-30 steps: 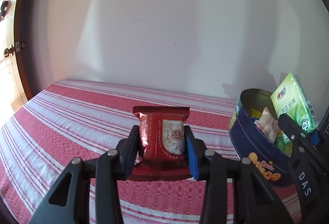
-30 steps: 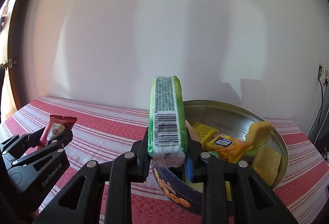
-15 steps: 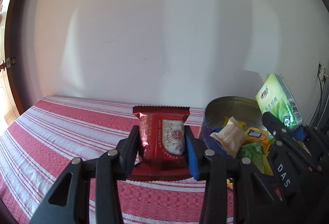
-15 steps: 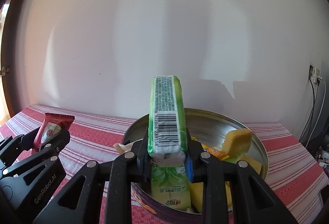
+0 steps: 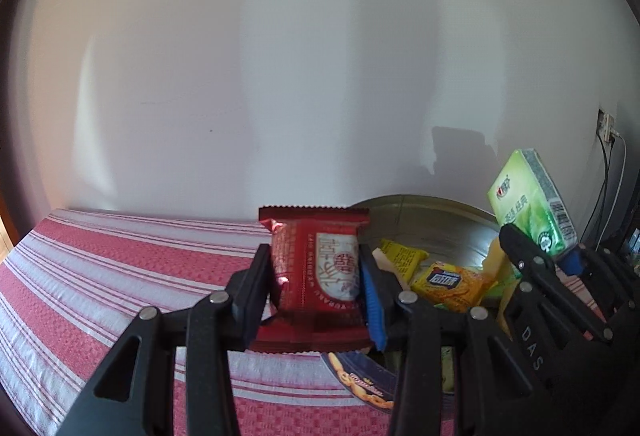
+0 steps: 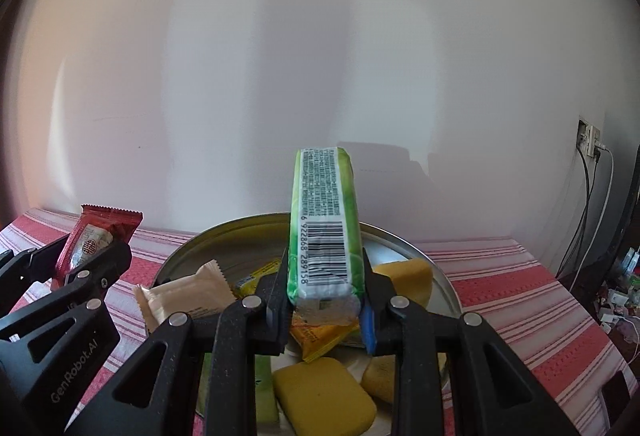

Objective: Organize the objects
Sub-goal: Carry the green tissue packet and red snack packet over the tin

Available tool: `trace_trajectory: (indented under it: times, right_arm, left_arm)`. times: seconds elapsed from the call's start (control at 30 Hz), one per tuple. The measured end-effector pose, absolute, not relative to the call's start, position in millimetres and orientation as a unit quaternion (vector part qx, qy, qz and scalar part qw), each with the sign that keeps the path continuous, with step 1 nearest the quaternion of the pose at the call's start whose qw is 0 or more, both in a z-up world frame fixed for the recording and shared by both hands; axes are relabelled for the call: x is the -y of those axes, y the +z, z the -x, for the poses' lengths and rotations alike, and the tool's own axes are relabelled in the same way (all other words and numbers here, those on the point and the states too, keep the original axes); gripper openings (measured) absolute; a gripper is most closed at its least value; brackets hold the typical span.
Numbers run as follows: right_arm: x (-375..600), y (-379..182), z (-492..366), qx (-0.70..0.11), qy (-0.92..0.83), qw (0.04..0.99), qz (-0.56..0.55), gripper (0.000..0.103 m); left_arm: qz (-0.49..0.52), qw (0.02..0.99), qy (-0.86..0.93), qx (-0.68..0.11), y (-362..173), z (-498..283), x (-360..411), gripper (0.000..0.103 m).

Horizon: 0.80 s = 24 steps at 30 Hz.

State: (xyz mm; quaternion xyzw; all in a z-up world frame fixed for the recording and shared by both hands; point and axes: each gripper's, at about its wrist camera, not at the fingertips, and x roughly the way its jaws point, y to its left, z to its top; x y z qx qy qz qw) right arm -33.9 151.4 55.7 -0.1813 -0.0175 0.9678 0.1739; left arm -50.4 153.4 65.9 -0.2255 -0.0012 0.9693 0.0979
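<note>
My left gripper (image 5: 316,288) is shut on a red snack packet (image 5: 316,268), held upright just left of a round blue tin (image 5: 424,220). In the right wrist view the same red packet (image 6: 96,240) shows at the left, in the left gripper (image 6: 86,260). My right gripper (image 6: 325,294) is shut on a green tissue pack (image 6: 325,228), held on edge over the open tin (image 6: 444,284). That green pack (image 5: 532,208) also shows at the right of the left wrist view. Inside the tin lie a beige packet (image 6: 188,296), yellow packets (image 5: 448,282) and yellow sponges (image 6: 324,400).
The tin stands on a red and white striped cloth (image 5: 112,284) against a plain white wall (image 6: 280,76). A wall socket with cables (image 6: 590,144) is at the right, and small clutter (image 6: 616,300) lies beyond the table's right edge.
Both grippers have moved toward the tin, each keeping its hold. The tin has slid from the right edge toward the middle of the left wrist view, and more of its inside shows under the right gripper.
</note>
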Motion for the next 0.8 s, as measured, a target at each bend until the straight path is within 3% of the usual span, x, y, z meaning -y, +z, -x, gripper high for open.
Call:
trace_trajectory:
  times: [0.8]
  right_arm:
    - [-136,32,103,0.024,0.953,0.212,0.215,0.029]
  left_arm:
    - [0.254,0.124,0.959,-0.020,51,92,-212,0.041]
